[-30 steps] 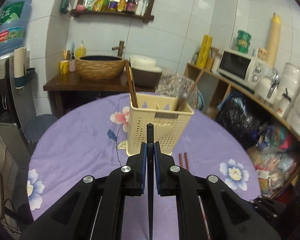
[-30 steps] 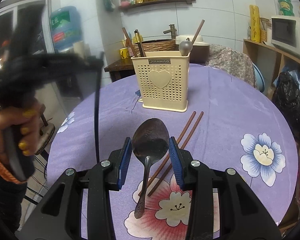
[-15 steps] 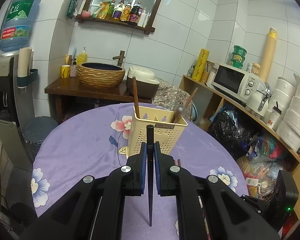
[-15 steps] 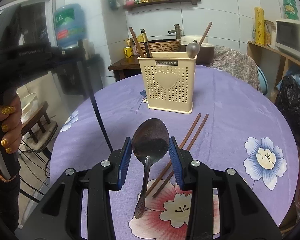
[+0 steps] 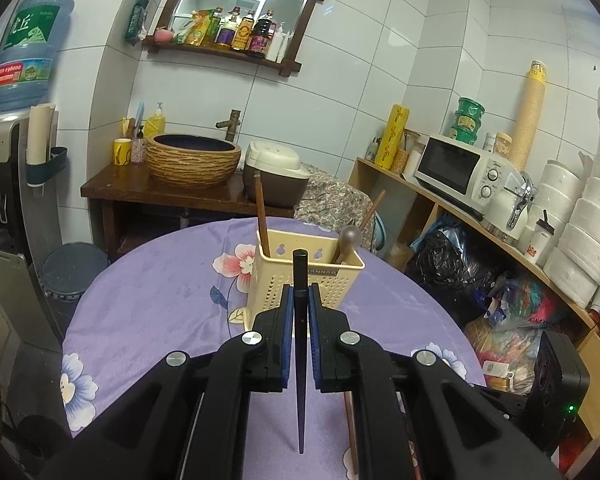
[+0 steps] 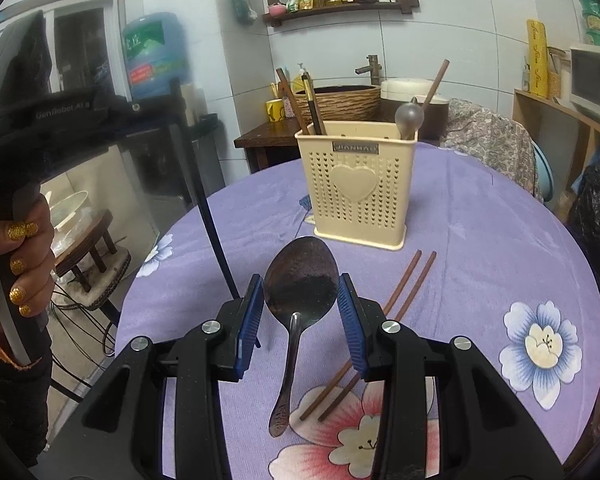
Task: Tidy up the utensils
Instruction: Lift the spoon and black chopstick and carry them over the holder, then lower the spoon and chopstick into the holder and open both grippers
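My left gripper (image 5: 301,294) is shut on a black chopstick (image 5: 300,344), held upright above the purple table, short of the cream utensil holder (image 5: 300,280). The chopstick also shows in the right wrist view (image 6: 212,220). My right gripper (image 6: 300,300) is shut on a metal spoon (image 6: 300,276), bowl up, handle hanging down, above the table in front of the holder (image 6: 358,196). The holder has chopsticks on its left side and a spoon on its right. Two brown chopsticks (image 6: 384,304) lie on the cloth right of my right gripper.
The round table (image 6: 480,240) has a purple flowered cloth. A water dispenser (image 5: 4,160) stands at left. A wooden sink stand (image 5: 160,188) is behind the table. Shelves with a microwave (image 5: 456,168) and bags are at right. A low stool (image 6: 88,256) stands by the table.
My left gripper has risen and pulled back with the black chopstick, so the holder looks smaller and lower. My right gripper with the spoon has held almost still.
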{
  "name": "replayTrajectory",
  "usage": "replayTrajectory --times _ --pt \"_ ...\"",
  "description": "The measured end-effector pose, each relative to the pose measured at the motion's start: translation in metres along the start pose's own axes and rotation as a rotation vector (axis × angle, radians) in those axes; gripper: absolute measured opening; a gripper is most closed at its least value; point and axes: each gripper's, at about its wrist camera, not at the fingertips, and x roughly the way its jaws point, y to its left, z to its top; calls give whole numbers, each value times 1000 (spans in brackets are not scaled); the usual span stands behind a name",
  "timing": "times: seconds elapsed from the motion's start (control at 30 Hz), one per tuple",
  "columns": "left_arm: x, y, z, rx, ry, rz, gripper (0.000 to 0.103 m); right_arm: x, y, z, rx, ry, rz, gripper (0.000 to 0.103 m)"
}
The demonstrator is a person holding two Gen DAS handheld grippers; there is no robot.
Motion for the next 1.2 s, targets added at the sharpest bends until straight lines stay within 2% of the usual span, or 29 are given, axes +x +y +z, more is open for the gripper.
replayTrajectory --times 0.13,0.27,0.33,0.47,0.6,0.73,0.93,1.2 --pt "3 -4 20 4 -18 -15 9 3 0 23 -31 -32 -1 39" --pt "5 -9 58 14 -71 -9 9 3 -5 71 -57 -100 -21 39" --pt "7 -14 87 21 -109 -4 9 2 -8 100 -69 -148 -39 39" --pt "18 -25 133 39 -181 53 9 7 -17 173 -84 -261 -116 39" --pt "43 -33 163 40 -249 119 9 29 -26 214 -97 -330 -199 39" --pt "75 -33 157 45 -243 164 9 64 -34 218 -106 -337 -257 39" --pt "104 -21 118 33 -181 170 9 99 -48 183 -105 -284 -281 39" --pt "123 -16 80 49 -89 159 9 115 -50 141 -109 -198 -283 39"
